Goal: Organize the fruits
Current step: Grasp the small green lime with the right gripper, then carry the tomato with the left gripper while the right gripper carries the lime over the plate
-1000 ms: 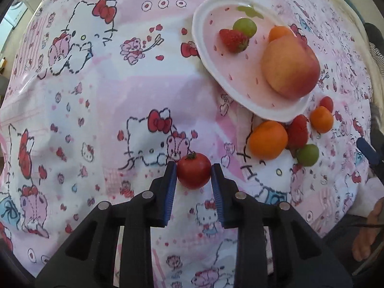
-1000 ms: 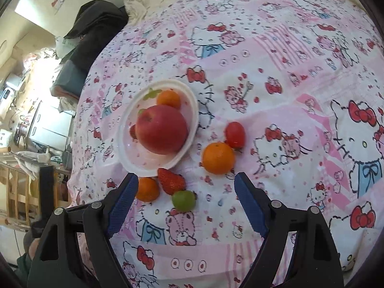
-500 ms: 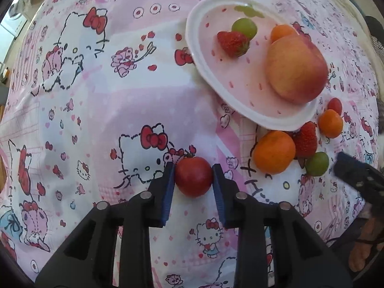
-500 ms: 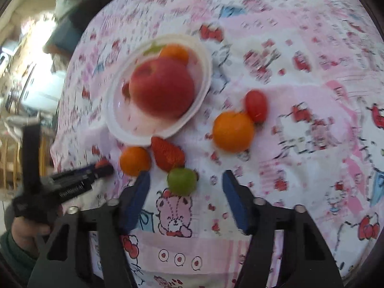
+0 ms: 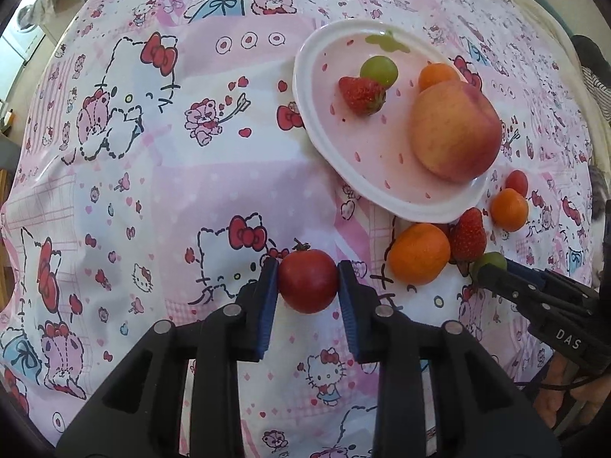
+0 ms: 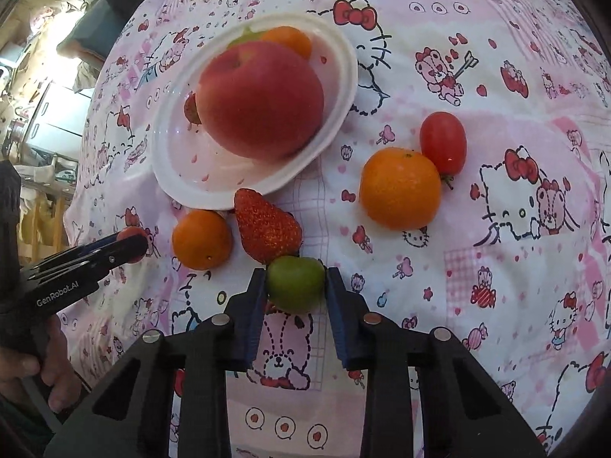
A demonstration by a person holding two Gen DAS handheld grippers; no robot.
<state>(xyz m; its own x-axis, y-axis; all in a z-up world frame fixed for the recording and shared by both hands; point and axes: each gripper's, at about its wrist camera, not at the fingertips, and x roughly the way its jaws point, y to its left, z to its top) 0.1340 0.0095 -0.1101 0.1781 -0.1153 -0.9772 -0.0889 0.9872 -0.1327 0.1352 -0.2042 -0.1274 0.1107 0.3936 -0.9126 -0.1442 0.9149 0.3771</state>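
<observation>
My left gripper is shut on a red cherry tomato, held above the patterned cloth left of the loose fruit. My right gripper has its jaws closing on a green grape; both blue pads press its sides, right beside a strawberry. On the cloth lie a small orange, a larger orange and another tomato. The white plate holds a peach, a strawberry, a green grape and a small orange.
A pink cartoon-print cloth covers the whole surface, with bare cloth left of the plate. A person's hand holds the left gripper's handle. Furniture and dark clothing lie beyond the far edge.
The right gripper came down to the loose fruit and its wide jaws closed around the green grape. The left gripper kept the red tomato and barely moved.
</observation>
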